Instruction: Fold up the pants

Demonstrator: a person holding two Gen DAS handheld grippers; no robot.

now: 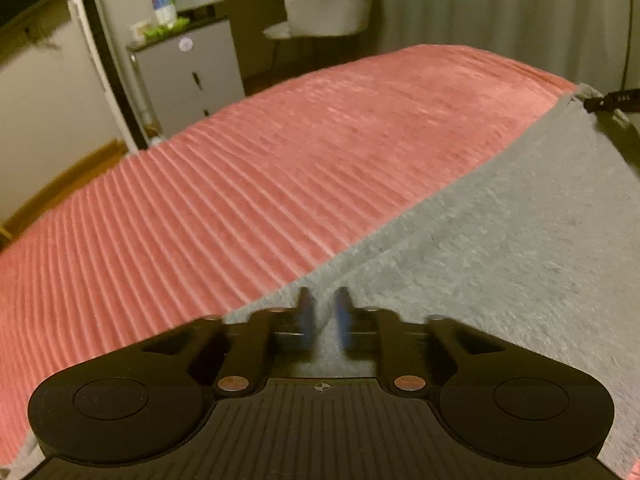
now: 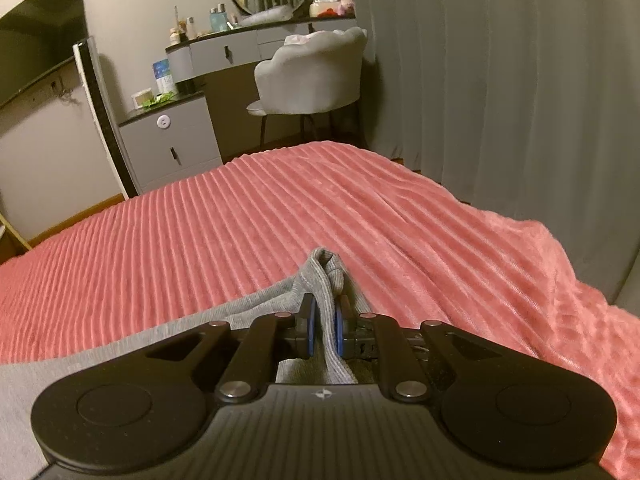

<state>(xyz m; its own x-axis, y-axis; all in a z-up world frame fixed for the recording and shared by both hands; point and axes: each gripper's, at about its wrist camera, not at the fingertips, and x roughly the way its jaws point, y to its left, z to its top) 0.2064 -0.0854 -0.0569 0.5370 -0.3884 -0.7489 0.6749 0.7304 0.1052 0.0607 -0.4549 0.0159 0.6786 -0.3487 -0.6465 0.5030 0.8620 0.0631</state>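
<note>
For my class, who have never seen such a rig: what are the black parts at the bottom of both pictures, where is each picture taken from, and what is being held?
Each picture comes from a camera on a hand-held two-finger gripper, looking along its fingers; a person carries both. The left gripper and right gripper are each shut on the grey pants, which lie on a pink ribbed blanket. The right one pinches a bunched end. Behind stand a dressing table and chair.

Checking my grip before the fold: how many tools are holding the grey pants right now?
2. The right tool pinches a bunched edge of the grey knit pants; the left tool pinches another edge nearer their other end.
</note>
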